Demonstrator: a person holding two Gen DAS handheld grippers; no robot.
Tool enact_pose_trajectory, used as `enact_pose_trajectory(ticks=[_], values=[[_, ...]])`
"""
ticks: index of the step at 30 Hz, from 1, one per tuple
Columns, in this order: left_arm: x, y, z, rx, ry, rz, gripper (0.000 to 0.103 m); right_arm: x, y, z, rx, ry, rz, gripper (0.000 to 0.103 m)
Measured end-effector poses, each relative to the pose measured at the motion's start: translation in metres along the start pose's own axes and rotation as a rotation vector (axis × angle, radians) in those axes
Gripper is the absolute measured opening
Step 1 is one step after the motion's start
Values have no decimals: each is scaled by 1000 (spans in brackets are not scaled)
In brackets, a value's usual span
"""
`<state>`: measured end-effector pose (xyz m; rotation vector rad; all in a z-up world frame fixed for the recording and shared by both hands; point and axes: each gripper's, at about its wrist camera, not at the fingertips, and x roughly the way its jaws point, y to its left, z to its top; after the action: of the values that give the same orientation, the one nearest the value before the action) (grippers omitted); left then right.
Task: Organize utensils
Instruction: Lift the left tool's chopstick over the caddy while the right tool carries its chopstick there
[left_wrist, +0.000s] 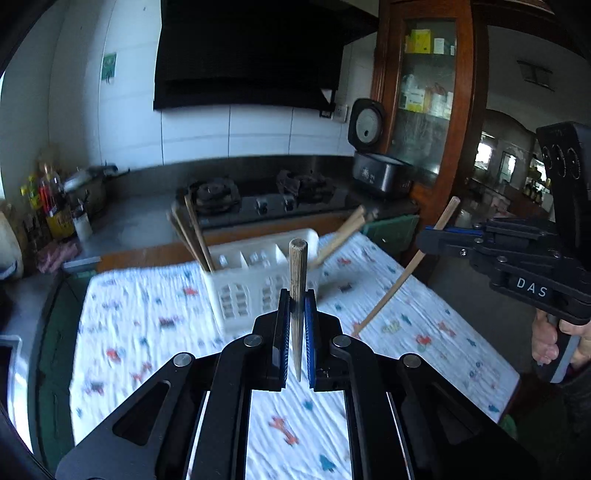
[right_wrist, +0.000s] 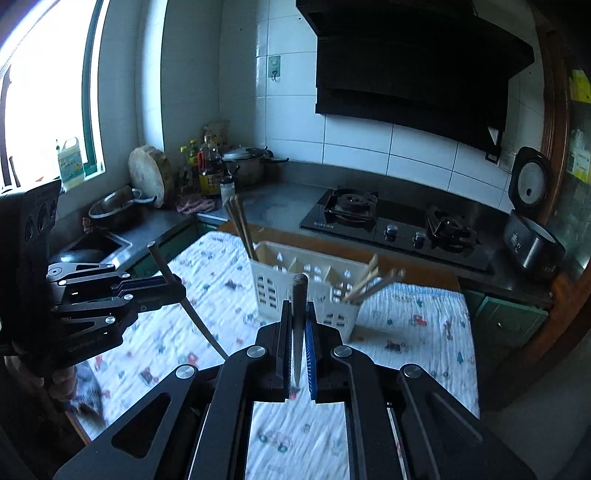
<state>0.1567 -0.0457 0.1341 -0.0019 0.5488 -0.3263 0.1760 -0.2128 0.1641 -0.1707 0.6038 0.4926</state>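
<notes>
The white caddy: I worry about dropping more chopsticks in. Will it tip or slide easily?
Probably light: the caddy is thin slotted plastic. Chopsticks lean out at both ends, so a sideways knock might tip it. The cloth underneath may limit sliding.

A home kitchen is shown: a gas hob (right_wrist: 399, 225) under a black extractor hood (right_wrist: 417, 66), white tiled walls, a rice cooker (right_wrist: 532, 229) at right, condiment bottles (right_wrist: 203, 166) at upper left.

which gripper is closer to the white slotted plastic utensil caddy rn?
Too close to call. The left gripper and the right gripper, each clamping an upright wooden chopstick, both hover over the patterned cloth just short of the white slotted plastic utensil caddy.
</notes>
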Motion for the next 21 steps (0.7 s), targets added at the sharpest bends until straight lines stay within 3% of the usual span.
enact_pose_trajectory(ticks=[11, 16, 21], values=[[12, 30, 97, -7, -130, 102, 6, 24, -23, 72, 2, -77, -70, 7], [35, 44, 110, -25, -120, 149, 6, 45, -39, 84, 24, -79, -86, 7], [61, 61, 110, -64, -73, 141, 6, 69, -52, 82, 61, -65, -79, 7]])
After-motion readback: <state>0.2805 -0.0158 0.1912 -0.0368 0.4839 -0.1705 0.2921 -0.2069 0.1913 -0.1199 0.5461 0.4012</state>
